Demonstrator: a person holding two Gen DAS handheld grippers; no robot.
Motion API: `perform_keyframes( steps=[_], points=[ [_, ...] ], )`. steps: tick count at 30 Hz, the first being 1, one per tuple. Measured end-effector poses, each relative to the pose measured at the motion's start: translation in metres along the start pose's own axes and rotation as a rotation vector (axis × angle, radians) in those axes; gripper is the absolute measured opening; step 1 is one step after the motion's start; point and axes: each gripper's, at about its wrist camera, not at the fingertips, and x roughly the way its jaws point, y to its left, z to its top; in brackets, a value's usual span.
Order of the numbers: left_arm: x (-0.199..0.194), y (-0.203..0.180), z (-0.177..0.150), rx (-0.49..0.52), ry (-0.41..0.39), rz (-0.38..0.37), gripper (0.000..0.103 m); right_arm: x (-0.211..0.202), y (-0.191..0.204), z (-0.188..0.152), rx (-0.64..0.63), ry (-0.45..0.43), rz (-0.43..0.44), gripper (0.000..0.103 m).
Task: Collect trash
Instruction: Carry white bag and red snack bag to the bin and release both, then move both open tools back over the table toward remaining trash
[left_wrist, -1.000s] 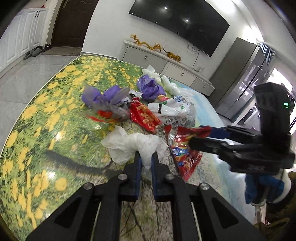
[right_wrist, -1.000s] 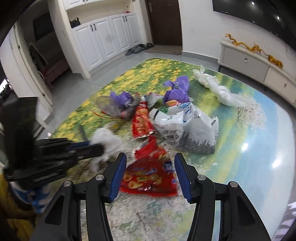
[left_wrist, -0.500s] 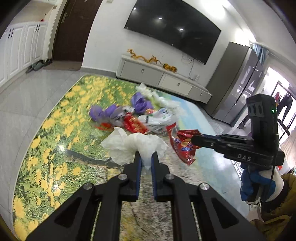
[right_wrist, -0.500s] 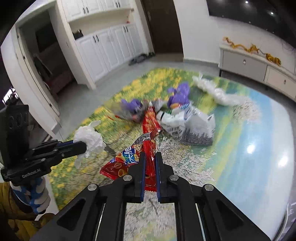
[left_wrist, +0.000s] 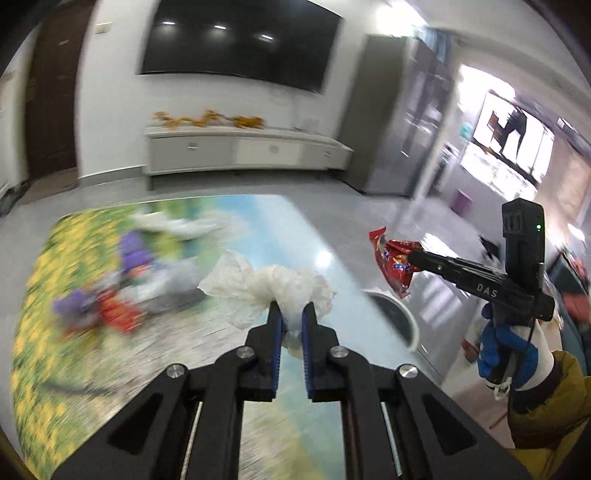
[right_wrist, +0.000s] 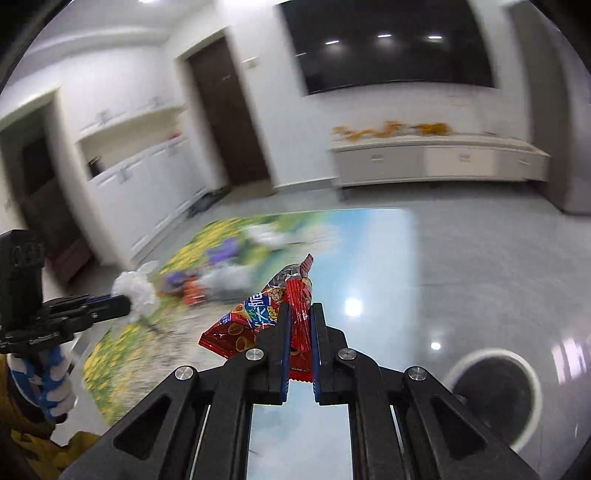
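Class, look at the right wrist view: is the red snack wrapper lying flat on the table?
No. The red snack wrapper is pinched between the right gripper fingers and hangs in the air.

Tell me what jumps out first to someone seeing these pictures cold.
The left gripper is shut on a crumpled white plastic bag, lifted over the flower-print table. The right gripper pinches a red snack wrapper above the floor, near a white-rimmed bin at lower right.

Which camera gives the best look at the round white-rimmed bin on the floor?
The right wrist view: the round white-rimmed bin shows nearly its whole rim and dark inside, at lower right. In the left wrist view only a blurred arc of its rim shows past the table edge.
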Motion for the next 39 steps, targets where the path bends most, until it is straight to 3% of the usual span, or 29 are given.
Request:
perform_keyframes(
  steps=[5,9,13,19,24,26,30,35,39],
  points=[
    [0.075,-0.069,0.032,0.103,0.105,-0.109,0.009,-0.029,-0.086,-0.015,0.109,-0.01,-0.199,0.01],
    [0.141,-0.124,0.049,0.168,0.195,-0.18,0.009,-0.03,-0.141,-0.031,0.191,0.015,-0.3,0.011],
    [0.2,-0.165,0.057,0.201,0.278,-0.216,0.009,-0.013,-0.186,-0.045,0.273,0.056,-0.342,0.012],
    [0.282,-0.201,0.058,0.173,0.381,-0.25,0.011,0.029,-0.241,-0.065,0.365,0.125,-0.353,0.015],
    [0.329,-0.211,0.058,0.13,0.43,-0.276,0.013,0.067,-0.273,-0.076,0.419,0.165,-0.355,0.033],
    [0.341,-0.212,0.055,0.103,0.453,-0.294,0.018,0.074,-0.279,-0.081,0.432,0.182,-0.364,0.037],
    [0.35,-0.213,0.056,0.071,0.456,-0.312,0.042,0.075,-0.286,-0.091,0.459,0.194,-0.391,0.038],
    [0.331,-0.203,0.059,0.063,0.436,-0.322,0.042,0.058,-0.279,-0.092,0.47,0.17,-0.414,0.039],
    [0.3,-0.201,0.068,0.084,0.368,-0.301,0.042,0.035,-0.264,-0.08,0.462,0.109,-0.416,0.039]
  ],
)
